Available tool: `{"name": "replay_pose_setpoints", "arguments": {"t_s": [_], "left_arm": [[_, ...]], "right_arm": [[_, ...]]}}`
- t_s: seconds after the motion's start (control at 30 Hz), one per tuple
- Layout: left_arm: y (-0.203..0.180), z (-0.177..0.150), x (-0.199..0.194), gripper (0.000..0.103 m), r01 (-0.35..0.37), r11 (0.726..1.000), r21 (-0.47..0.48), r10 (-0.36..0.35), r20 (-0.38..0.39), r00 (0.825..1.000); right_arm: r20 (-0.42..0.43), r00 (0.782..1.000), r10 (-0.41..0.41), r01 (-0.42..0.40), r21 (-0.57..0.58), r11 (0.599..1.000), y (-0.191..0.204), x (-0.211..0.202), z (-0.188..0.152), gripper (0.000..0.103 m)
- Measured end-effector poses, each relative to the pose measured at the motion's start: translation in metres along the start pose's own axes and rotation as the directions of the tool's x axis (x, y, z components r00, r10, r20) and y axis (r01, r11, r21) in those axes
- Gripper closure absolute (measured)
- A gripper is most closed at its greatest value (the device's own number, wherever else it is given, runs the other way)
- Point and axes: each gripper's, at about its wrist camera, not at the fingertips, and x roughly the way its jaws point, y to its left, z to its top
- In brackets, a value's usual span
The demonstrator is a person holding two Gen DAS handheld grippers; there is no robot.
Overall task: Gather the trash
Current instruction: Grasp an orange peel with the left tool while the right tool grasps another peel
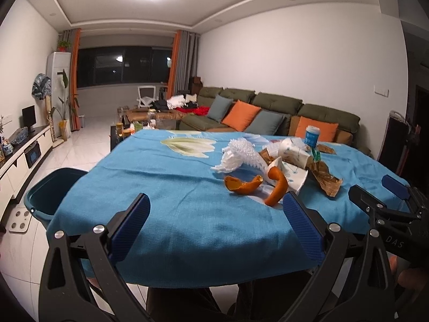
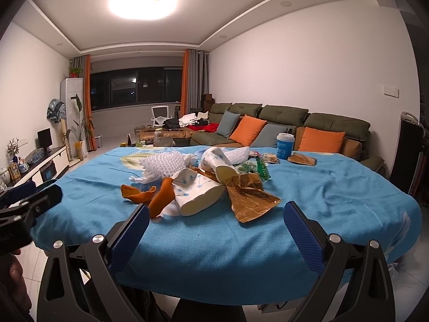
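Note:
A pile of trash lies on the blue tablecloth (image 1: 166,187): orange peel (image 1: 244,185) (image 2: 144,196), white foam netting (image 1: 238,155) (image 2: 163,165), crushed paper cups (image 1: 292,155) (image 2: 198,198), gold wrappers (image 1: 325,179) (image 2: 249,198) and a green wrapper (image 2: 254,167). A dark teal bin (image 1: 45,196) stands on the floor left of the table. My left gripper (image 1: 215,201) is open and empty, near the table's front edge, its right finger beside the peel. My right gripper (image 2: 215,209) is open and empty, just before the pile.
An upright blue-and-white cup (image 1: 312,134) (image 2: 284,145) stands at the table's far side, with another wrapper (image 2: 303,158) by it. A green sofa with orange cushions (image 1: 268,112) is behind. A TV cabinet (image 1: 21,150) lines the left wall.

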Motion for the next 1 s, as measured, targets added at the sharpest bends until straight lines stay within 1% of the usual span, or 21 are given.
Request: {"name": "replay_pose_setpoints", "arguments": {"t_s": [0.03, 0.2, 0.33, 0.5, 0.57, 0.7, 0.8, 0.87, 0.9, 0.97, 1.0], "left_arm": [[0.001, 0.001, 0.005, 0.006, 0.010, 1.000, -0.006, -0.010, -0.021, 1.000], [0.006, 0.009, 0.024, 0.006, 0.021, 1.000, -0.022, -0.022, -0.051, 0.998], [0.007, 0.020, 0.049, 0.006, 0.044, 0.999, -0.006, -0.044, -0.093, 0.995], [0.006, 0.029, 0.081, 0.006, 0.068, 0.997, 0.042, -0.060, -0.160, 0.985], [0.004, 0.032, 0.094, 0.005, 0.071, 0.994, 0.077, -0.056, -0.182, 0.982], [-0.004, 0.037, 0.112, 0.006, 0.091, 0.987, 0.135, -0.063, -0.200, 0.978], [-0.011, 0.037, 0.127, 0.006, 0.114, 0.978, 0.173, -0.074, -0.222, 0.972], [-0.015, 0.037, 0.134, 0.006, 0.121, 0.974, 0.191, -0.075, -0.231, 0.970], [-0.017, 0.037, 0.138, 0.007, 0.126, 0.972, 0.200, -0.077, -0.235, 0.969], [-0.020, 0.037, 0.148, 0.015, 0.137, 0.969, 0.206, -0.082, -0.254, 0.964], [-0.021, 0.036, 0.153, 0.022, 0.145, 0.968, 0.205, -0.087, -0.268, 0.959]], "right_arm": [[-0.003, 1.000, 0.005, -0.005, -0.001, 1.000, 0.001, 0.002, 0.001, 0.007], [-0.027, 0.999, 0.042, -0.042, 0.001, 0.999, 0.006, 0.015, 0.003, 0.007], [-0.058, 0.995, 0.085, -0.084, 0.022, 0.996, 0.009, 0.027, 0.007, 0.007], [-0.087, 0.988, 0.125, -0.121, 0.052, 0.991, 0.009, 0.042, 0.011, 0.007], [-0.105, 0.984, 0.144, -0.137, 0.069, 0.988, 0.008, 0.049, 0.012, 0.007], [-0.138, 0.972, 0.189, -0.177, 0.097, 0.980, 0.010, 0.059, 0.013, 0.007], [-0.157, 0.965, 0.208, -0.193, 0.108, 0.975, 0.011, 0.066, 0.014, 0.012], [-0.170, 0.961, 0.217, -0.200, 0.115, 0.973, 0.009, 0.072, 0.015, 0.017], [-0.174, 0.960, 0.220, -0.202, 0.117, 0.972, 0.010, 0.073, 0.016, 0.018], [-0.182, 0.956, 0.231, -0.210, 0.128, 0.969, 0.008, 0.076, 0.019, 0.021], [-0.183, 0.955, 0.235, -0.213, 0.130, 0.968, 0.008, 0.077, 0.019, 0.022]]}}
